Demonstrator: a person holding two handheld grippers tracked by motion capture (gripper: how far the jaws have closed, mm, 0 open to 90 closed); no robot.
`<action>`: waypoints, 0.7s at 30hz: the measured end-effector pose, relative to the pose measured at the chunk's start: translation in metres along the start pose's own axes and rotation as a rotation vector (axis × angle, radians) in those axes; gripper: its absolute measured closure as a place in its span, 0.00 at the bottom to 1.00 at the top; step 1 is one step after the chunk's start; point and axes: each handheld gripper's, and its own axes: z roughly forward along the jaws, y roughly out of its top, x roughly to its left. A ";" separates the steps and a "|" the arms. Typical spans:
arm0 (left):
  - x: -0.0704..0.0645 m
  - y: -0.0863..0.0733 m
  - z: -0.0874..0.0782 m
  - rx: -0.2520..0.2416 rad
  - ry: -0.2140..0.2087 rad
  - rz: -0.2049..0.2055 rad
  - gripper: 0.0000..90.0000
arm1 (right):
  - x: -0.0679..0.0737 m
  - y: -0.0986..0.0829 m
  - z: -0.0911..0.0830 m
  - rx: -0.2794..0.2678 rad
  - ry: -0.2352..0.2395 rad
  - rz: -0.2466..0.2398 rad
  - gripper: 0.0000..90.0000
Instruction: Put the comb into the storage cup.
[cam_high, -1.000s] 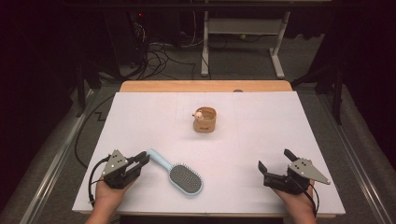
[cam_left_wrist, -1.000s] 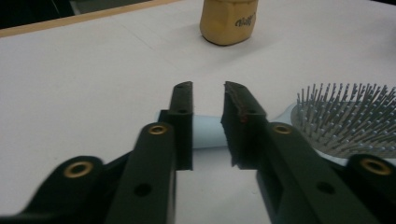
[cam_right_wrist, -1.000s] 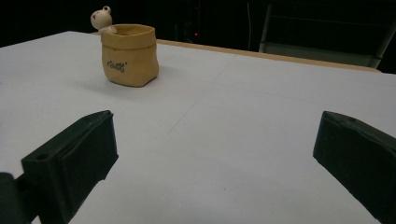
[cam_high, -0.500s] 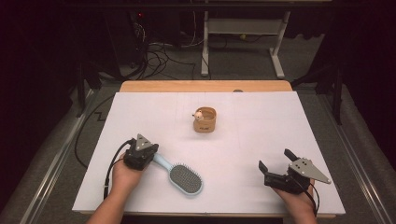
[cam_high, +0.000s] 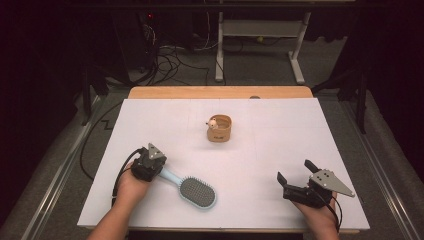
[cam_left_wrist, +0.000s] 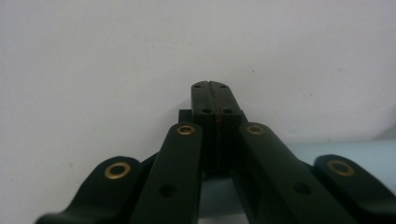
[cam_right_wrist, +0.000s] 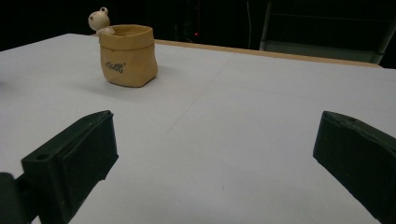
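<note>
Jaws on the left gripper (cam_high: 149, 162) are pressed flat together, tip to tip, with no gap between them; in the left gripper view they meet in a single dark seam (cam_left_wrist: 215, 100) over the white counter (cam_high: 260, 150). Nothing is caught between them. Pale blue shows beneath and to the right of the linkage in that view, which is the handle of the hairbrush (cam_left_wrist: 355, 149); whether the gripper actually touches it I cannot tell, but it sits right at the handle's end.

From above, the hairbrush (cam_high: 192, 187) lies flat on the counter, its handle pointing toward the left gripper and its oval bristle head angled away toward the near edge. It rests nearer to the person than the little tan pouch (cam_high: 220, 128), and to that pouch's left.

Over on the other side, the right gripper (cam_high: 297, 182) has its jaws spread wide, holding nothing and touching nothing but air above the counter. It lies well apart from the hairbrush, on the brush's right. Looking along its jaws, the tan pouch (cam_right_wrist: 128, 55) stands upright ahead, a small figure's head (cam_right_wrist: 99, 18) peeking up behind its rim.
</note>
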 end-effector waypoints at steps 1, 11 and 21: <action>0.000 -0.002 -0.002 -0.004 -0.005 -0.003 1.00 | 0.000 0.000 0.000 0.003 -0.005 0.004 0.00; 0.002 -0.045 -0.027 -0.034 -0.041 -0.054 1.00 | -0.001 0.000 0.000 0.008 -0.006 0.006 0.00; -0.022 -0.077 -0.053 -0.031 -0.065 -0.041 1.00 | -0.001 0.000 0.000 0.006 -0.009 0.006 0.00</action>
